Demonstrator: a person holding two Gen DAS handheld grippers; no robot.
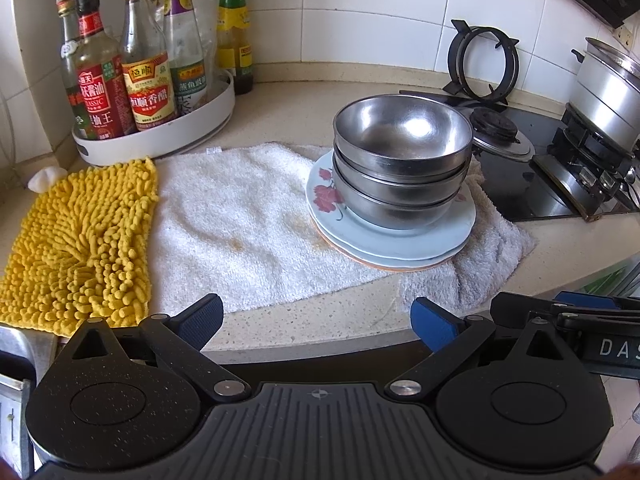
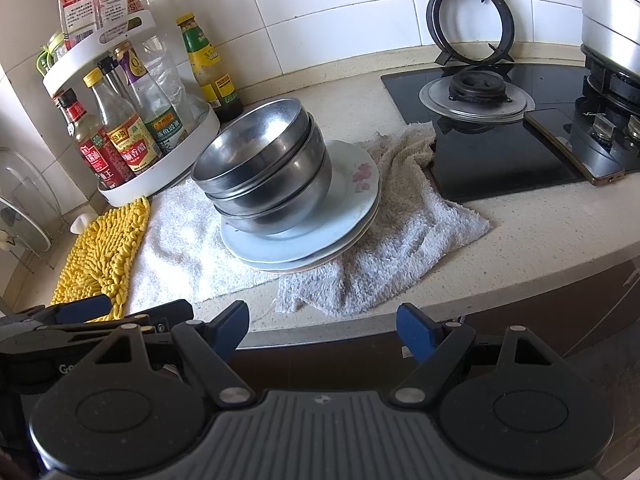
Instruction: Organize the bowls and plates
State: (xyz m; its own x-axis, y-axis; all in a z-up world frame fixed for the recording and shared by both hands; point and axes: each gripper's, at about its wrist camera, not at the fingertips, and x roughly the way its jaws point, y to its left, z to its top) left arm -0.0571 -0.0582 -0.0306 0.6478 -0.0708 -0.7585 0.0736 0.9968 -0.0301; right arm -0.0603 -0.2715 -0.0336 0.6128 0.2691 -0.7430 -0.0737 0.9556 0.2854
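- Nesting three steel bowls (image 1: 402, 148) inside one another on a stack of plates (image 1: 452, 236) looks already done; the pile sits on a white towel (image 1: 224, 216) on the counter (image 1: 320, 320).
- Judging from that, the sorting seems close to finished; what may be left is carrying the pile off to storage, though no shelf is clearly in view. A wire rack (image 2: 24, 208) shows at the far left of the right view.
- The left gripper (image 1: 318, 322) hangs back at the counter edge, jaws wide apart, holding nothing.
- The right gripper (image 2: 322, 328) is likewise at the edge, just beside the left one, jaws wide apart and empty.
- Both are well apart from the bowls.
- The counter is pale speckled stone, backed by white wall tiles.
- A yellow mat (image 1: 80, 240) lies left of the towel, touching it.
- A white turntable (image 1: 168, 132) of sauce bottles stands behind.
- A black hob (image 2: 520, 128) lies right of the towel, with a pot (image 2: 612, 24) on its far burner and a loose burner ring (image 2: 468, 24) leaning on the wall.
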